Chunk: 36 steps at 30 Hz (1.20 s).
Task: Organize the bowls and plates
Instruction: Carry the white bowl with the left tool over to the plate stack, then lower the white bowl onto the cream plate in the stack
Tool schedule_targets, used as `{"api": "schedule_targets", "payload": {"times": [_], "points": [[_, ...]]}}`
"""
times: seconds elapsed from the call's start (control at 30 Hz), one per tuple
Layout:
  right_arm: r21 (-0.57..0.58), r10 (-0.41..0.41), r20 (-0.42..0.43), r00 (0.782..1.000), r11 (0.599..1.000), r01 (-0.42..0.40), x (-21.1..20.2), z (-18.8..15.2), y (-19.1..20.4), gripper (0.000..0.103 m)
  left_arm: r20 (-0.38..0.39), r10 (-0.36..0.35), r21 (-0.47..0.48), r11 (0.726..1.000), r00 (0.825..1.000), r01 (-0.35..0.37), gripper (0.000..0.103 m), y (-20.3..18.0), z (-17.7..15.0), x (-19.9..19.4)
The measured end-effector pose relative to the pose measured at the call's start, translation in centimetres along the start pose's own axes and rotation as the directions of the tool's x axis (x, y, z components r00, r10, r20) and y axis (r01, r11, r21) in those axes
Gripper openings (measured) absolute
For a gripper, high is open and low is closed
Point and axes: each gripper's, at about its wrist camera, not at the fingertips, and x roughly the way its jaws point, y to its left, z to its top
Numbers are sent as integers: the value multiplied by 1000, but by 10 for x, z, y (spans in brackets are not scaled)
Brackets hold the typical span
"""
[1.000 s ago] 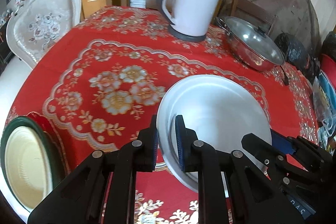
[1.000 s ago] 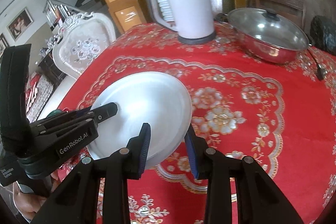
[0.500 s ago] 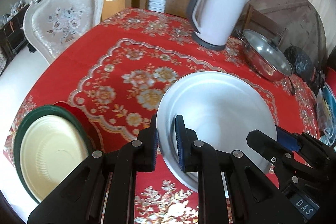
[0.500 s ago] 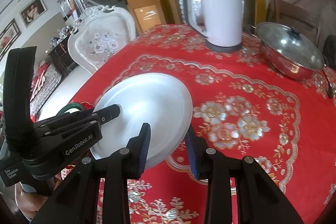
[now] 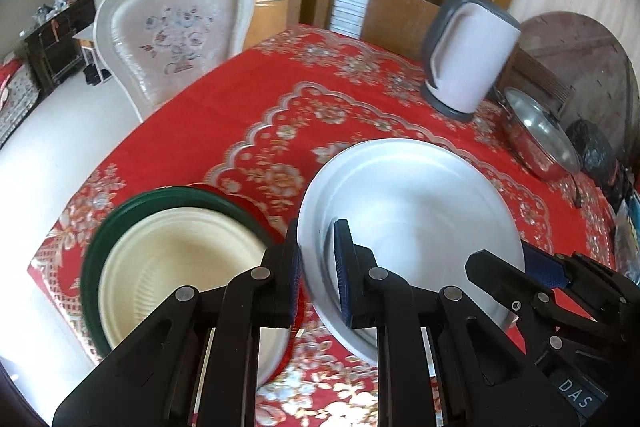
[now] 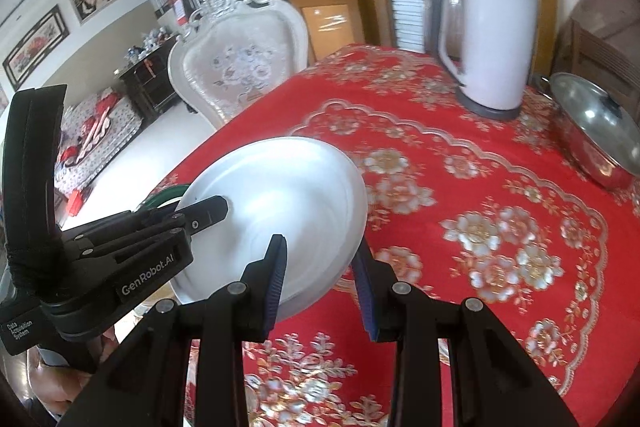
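Observation:
A large white bowl (image 5: 412, 211) is held above the red tablecloth by both grippers. My left gripper (image 5: 318, 267) is shut on its near-left rim. My right gripper (image 6: 320, 275) is shut on its near-right rim; the bowl also shows in the right wrist view (image 6: 280, 203). A cream bowl (image 5: 180, 267) sits inside a dark green plate (image 5: 120, 223) on a red plate (image 5: 244, 203) at the table's near-left edge, just left of the white bowl. A sliver of the green plate (image 6: 160, 197) shows behind the left gripper body.
A white electric kettle (image 5: 468, 59) stands at the back of the table (image 5: 240, 115). A steel pot with a glass lid (image 5: 540, 135) sits at the far right. A white carved chair (image 5: 176, 35) stands beyond the table's left edge.
Both grippers have carried the white bowl to the left and back toward the near-left edge. The cream bowl and green plate stack has come much closer to the white bowl.

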Motion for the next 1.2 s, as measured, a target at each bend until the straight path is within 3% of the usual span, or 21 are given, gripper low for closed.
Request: {"api": "schedule_targets", "payload": {"times": [0.7,1.2], "points": [[-102,71,-53,996,992,-76,37,4,68,36,11,78,-105,992,997,-76,15,76,-18,-14],[-169,86,-129,988,980,-107,65,-3,109,37,-25,110,-165,980,994,-113,15,118,-36,-7]]}}
